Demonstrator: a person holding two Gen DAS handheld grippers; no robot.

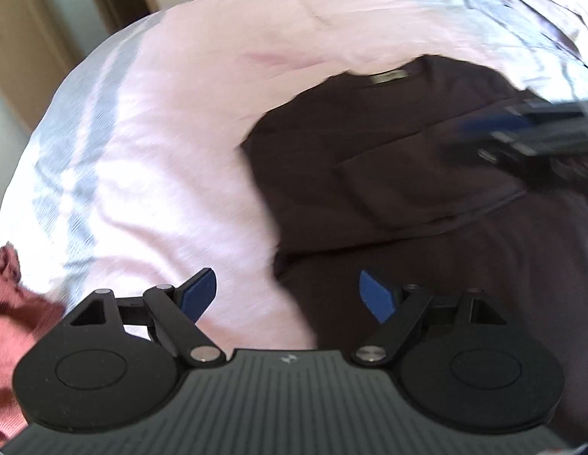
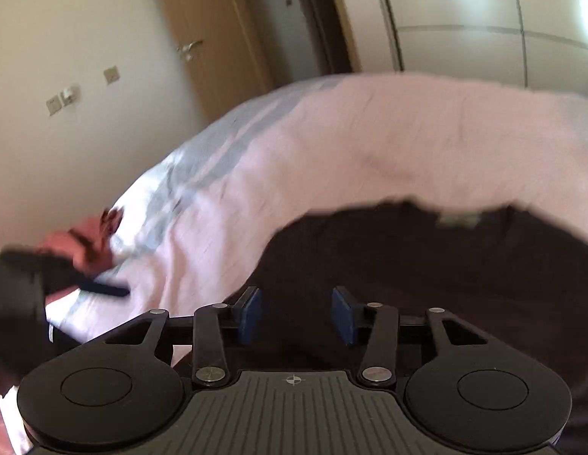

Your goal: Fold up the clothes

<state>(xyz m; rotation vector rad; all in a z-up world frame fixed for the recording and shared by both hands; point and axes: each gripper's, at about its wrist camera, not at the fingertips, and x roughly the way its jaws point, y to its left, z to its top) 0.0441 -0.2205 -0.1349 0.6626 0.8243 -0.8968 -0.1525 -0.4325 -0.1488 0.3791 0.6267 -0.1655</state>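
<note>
Both tongs, the left tongs (image 1: 288,295) and right tongs (image 2: 297,316), stand spread and empty above a dark brown T-shirt (image 1: 407,174) lying partly folded on the pink bedsheet (image 1: 180,132). The next fold likely needs a hem or side edge pinched. A reddish garment (image 1: 13,322) waits nearby; a wooden door (image 2: 210,30) stands behind.

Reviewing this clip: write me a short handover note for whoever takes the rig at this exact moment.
Left gripper: open, empty, above the dark shirt's left edge.
Right gripper: open, empty, over the shirt.
Dark shirt lies on the pink bed sheet, neck label at the far end; one sleeve looks folded inward across the body.
A reddish garment sits to the left, untouched.
Left: finish folding the shirt, then the reddish garment.
</note>
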